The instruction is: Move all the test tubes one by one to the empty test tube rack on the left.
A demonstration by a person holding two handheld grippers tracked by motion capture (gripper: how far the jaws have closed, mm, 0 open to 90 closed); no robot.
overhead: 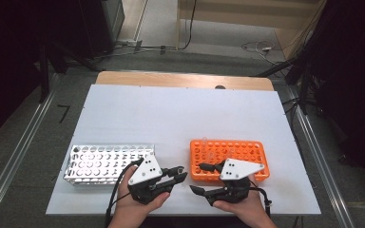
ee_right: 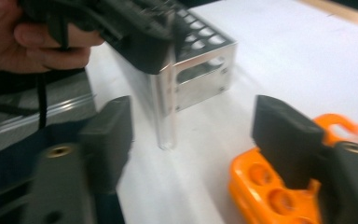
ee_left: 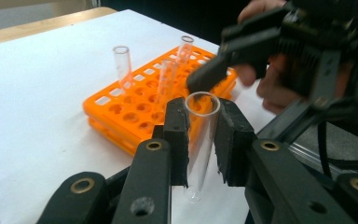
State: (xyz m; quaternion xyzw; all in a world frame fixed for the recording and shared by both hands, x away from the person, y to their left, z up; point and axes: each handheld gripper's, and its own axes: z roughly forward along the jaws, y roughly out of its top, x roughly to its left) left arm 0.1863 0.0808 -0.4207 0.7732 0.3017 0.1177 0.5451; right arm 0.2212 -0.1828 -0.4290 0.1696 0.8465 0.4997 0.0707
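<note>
My left gripper (ee_left: 200, 109) is shut on a clear glass test tube (ee_left: 199, 144), which stands upright with its bottom just above the white table. In the right gripper view the same tube (ee_right: 165, 119) hangs between the wide-open jaws of my right gripper (ee_right: 193, 109), and neither pad touches it. From above, the left gripper (overhead: 180, 172) and the right gripper (overhead: 198, 178) face each other at the table's near edge. An orange tube rack (overhead: 228, 156) lies behind the right gripper. It holds three clear tubes (ee_left: 121, 63).
A silver metal rack (overhead: 109, 162) with many holes stands at the near left of the white table (overhead: 171, 114). A wooden strip (overhead: 180, 80) runs along the far edge. Cables lie on the floor beyond.
</note>
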